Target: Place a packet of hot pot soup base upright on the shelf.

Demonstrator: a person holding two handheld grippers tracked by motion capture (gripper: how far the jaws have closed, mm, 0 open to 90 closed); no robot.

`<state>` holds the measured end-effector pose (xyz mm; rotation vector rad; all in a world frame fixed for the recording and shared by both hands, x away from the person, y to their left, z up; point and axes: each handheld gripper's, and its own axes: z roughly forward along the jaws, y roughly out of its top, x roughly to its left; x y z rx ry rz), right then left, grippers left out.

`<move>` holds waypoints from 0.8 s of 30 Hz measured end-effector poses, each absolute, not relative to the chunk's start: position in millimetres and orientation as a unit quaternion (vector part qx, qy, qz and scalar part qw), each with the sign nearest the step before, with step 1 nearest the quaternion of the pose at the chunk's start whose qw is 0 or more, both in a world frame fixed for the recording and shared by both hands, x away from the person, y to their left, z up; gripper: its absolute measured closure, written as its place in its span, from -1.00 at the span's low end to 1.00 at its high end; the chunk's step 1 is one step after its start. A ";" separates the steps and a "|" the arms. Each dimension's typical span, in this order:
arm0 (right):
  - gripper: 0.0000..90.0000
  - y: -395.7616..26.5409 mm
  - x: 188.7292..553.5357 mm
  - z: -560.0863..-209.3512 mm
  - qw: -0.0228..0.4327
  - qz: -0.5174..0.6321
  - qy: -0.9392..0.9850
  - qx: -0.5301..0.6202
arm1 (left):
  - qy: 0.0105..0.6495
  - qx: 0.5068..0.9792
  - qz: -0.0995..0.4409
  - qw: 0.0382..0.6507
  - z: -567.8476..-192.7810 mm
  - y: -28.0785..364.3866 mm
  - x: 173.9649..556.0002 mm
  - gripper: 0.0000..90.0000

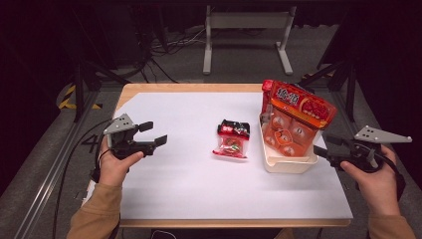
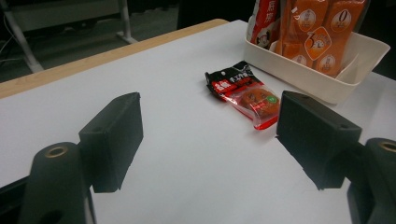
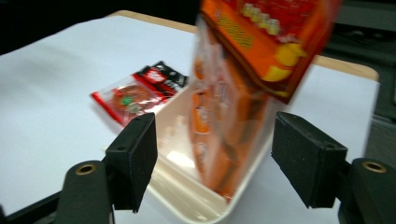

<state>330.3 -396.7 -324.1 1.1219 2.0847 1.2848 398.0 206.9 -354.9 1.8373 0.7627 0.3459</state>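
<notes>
Overhead, a person's two hands each hold a black two-jaw gripper above a white table [image 1: 189, 194]; the left gripper [image 1: 155, 133] hovers at the left side with its jaws spread apart and nothing between them. At the right, the right gripper [image 1: 324, 147] sits just beside a cream tray [image 1: 288, 164], jaws wide apart and gripping nothing, while a large orange snack bag [image 1: 293, 119] stands upright in that tray. Between the two grippers, a small red and black snack packet [image 1: 232, 138] lies flat on the table, just left of the tray

Bare table [image 1: 179, 184] left of snack packet [image 1: 232, 139]; tray [image 1: 288, 163] blocks right.
</notes>
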 end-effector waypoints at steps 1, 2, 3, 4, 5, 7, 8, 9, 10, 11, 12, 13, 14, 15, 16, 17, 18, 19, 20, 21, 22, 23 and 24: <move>-0.29 -394.6 328.3 -324.4 0.218 0.469 0.758 0.397 | 0.321 0.771 0.143 0.532 -355.2 206.1 398.1 -0.47; -0.29 -391.3 326.2 -324.9 0.213 0.474 0.763 0.384 | 0.321 0.771 0.143 0.531 -355.5 205.7 398.1 -0.47; -0.29 -389.2 325.2 -325.2 0.210 0.478 0.766 0.376 | 0.323 0.770 0.138 0.532 -356.2 204.4 398.1 -0.46; -0.28 -385.6 323.6 -326.0 0.205 0.484 0.769 0.363 | 0.322 0.771 0.135 0.532 -356.6 203.9 398.5 -0.46; -0.28 -382.8 322.6 -327.0 0.201 0.488 0.773 0.352 | 0.327 0.769 0.130 0.533 -357.2 202.9 398.5 -0.46; -0.28 -376.9 321.0 -329.8 0.187 0.500 0.776 0.336 | 0.328 0.768 0.125 0.536 -358.6 202.0 400.2 -0.46; -0.28 -371.1 319.2 -332.6 0.183 0.507 0.779 0.321 | 0.329 0.766 0.124 0.538 -359.2 201.5 400.9 -0.46; -0.28 -368.3 318.6 -334.0 0.182 0.509 0.780 0.314 | 0.330 0.766 0.123 0.538 -360.3 200.6 401.6 -0.46; -0.28 -364.4 318.1 -336.2 0.178 0.513 0.781 0.307 | 0.331 0.768 0.118 0.536 -361.4 199.1 401.8 -0.46; -0.28 -364.4 318.1 -336.2 0.178 0.513 0.781 0.307 | 0.331 0.768 0.118 0.536 -361.4 199.1 401.8 -0.46; -0.28 -360.6 318.1 -338.4 0.175 0.516 0.783 0.299 | 0.331 0.770 0.116 0.533 -363.2 196.4 402.4 -0.46; -0.28 -354.8 318.5 -341.6 0.170 0.519 0.787 0.287 | 0.333 0.772 0.115 0.530 -364.7 193.8 402.7 -0.46; -0.28 -350.0 319.3 -344.2 0.165 0.521 0.790 0.278 | 0.333 0.773 0.117 0.527 -365.7 192.1 403.4 -0.46; -0.28 -347.2 319.6 -345.7 0.162 0.520 0.793 0.273 | 0.336 0.775 0.115 0.523 -366.7 189.9 403.7 -0.45; -0.27 -343.7 320.1 -347.5 0.159 0.520 0.796 0.266 | 0.340 0.776 0.116 0.519 -367.7 187.5 404.2 -0.42; -0.25 -340.2 320.6 -349.4 0.156 0.522 0.798 0.257 | 0.343 0.775 0.122 0.516 -369.3 184.0 405.4 -0.41; -0.25 -340.2 320.6 -349.4 0.156 0.522 0.798 0.257 | 0.343 0.775 0.122 0.516 -369.3 184.0 405.4 -0.41; -0.21 -334.8 321.2 -353.0 0.146 0.525 0.801 0.249 | 0.343 0.773 0.123 0.520 -371.2 181.3 406.5 -0.41; -0.21 -329.9 321.9 -357.2 0.142 0.531 0.799 0.242 | 0.344 0.771 0.124 0.521 -372.8 179.0 406.7 -0.41; -0.19 -326.9 322.5 -360.0 0.139 0.532 0.800 0.239 | 0.343 0.771 0.129 0.521 -373.8 177.3 407.0 -0.41; -0.19 -324.9 323.3 -362.0 0.135 0.532 0.802 0.237 | 0.341 0.772 0.128 0.521 -374.9 175.0 407.5 -0.41; -0.19 -324.9 323.3 -362.0 0.135 0.532 0.802 0.237 | 0.341 0.772 0.128 0.521 -374.9 175.0 407.5 -0.41; -0.19 -323.0 323.9 -363.6 0.132 0.530 0.804 0.236 | 0.341 0.770 0.126 0.524 -376.3 173.2 408.6 -0.41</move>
